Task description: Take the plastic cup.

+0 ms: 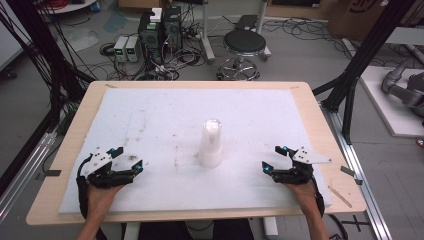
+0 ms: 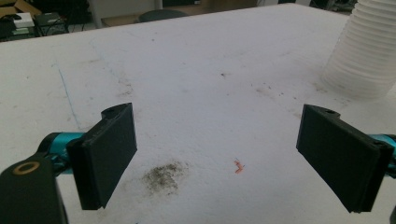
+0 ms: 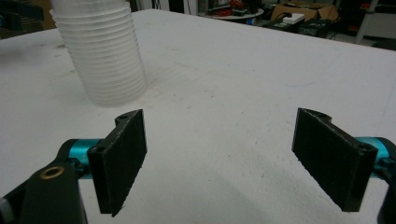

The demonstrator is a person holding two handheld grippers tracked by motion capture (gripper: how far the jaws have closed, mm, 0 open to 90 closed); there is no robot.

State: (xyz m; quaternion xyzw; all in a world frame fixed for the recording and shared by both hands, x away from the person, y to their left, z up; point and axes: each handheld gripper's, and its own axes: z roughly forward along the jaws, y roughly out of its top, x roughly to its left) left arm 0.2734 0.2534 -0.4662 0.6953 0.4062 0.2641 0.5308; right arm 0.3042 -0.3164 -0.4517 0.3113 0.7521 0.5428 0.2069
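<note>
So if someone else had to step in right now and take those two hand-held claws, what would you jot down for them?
Left gripper: open, nothing between its jaws, low over the white foam mat at the near left.
Right gripper: open and empty, at the near right of the mat.
Stack of translucent white ribbed plastic cups: standing upside down mid-mat, between the two grippers and apart from both.
Done: nothing that shows; the stack stands whole and untouched.
Left: probably reaching in to the stack and working on the cups; both jaws point roughly toward it.
</note>
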